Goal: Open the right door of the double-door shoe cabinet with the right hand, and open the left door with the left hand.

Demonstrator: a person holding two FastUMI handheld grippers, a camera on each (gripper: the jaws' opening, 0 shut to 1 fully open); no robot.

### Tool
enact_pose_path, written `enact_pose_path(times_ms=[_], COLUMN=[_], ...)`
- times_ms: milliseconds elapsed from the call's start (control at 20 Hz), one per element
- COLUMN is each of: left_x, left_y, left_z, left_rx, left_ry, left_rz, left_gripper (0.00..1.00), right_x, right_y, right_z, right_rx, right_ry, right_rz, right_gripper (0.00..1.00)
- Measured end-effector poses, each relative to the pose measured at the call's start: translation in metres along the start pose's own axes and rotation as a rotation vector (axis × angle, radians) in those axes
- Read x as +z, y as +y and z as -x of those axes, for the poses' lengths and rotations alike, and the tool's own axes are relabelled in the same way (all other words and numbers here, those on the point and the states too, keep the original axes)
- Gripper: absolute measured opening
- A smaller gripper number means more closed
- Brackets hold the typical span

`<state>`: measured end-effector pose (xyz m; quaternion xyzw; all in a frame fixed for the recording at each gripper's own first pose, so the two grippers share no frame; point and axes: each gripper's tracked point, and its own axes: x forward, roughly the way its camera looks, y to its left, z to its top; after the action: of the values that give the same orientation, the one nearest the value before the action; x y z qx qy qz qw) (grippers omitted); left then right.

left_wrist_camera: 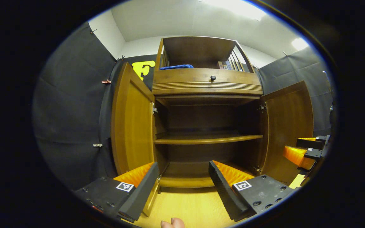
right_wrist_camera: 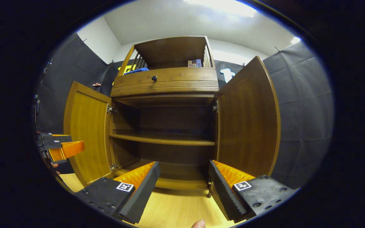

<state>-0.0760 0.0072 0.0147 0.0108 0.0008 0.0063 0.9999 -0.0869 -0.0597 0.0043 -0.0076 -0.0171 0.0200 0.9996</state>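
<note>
The shoe cabinet (left_wrist_camera: 206, 85) stands upright straight ahead of both sets of jaws, its long axis vertical. The left door (left_wrist_camera: 131, 126) and right door (right_wrist_camera: 249, 120) are swung wide, edges pointing toward the cameras, exposing one horizontal shelf (left_wrist_camera: 208, 138). The left gripper (left_wrist_camera: 182, 186) and right gripper (right_wrist_camera: 182, 186) have jaws spread wide, holding nothing. No legible writing on the cabinet.
</note>
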Motion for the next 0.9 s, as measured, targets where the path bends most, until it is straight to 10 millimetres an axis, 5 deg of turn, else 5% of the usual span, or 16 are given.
enact_pose_path(times_ms=[450, 900], left_x=[0.005, 0.004], left_y=[-0.043, -0.045], left_z=[-0.015, -0.017], left_rx=[-0.062, -0.059], left_ry=[-0.015, -0.015], left_rz=[0.018, 0.02], left_gripper=[0.98, 1.0], right_x=[0.0, 0.001], right_y=[0.001, 0.002], right_z=[-0.008, -0.011], right_rx=[0.002, -0.001], right_ry=[-0.003, -0.004], right_rz=[0.018, 0.03], right_gripper=[0.98, 1.0])
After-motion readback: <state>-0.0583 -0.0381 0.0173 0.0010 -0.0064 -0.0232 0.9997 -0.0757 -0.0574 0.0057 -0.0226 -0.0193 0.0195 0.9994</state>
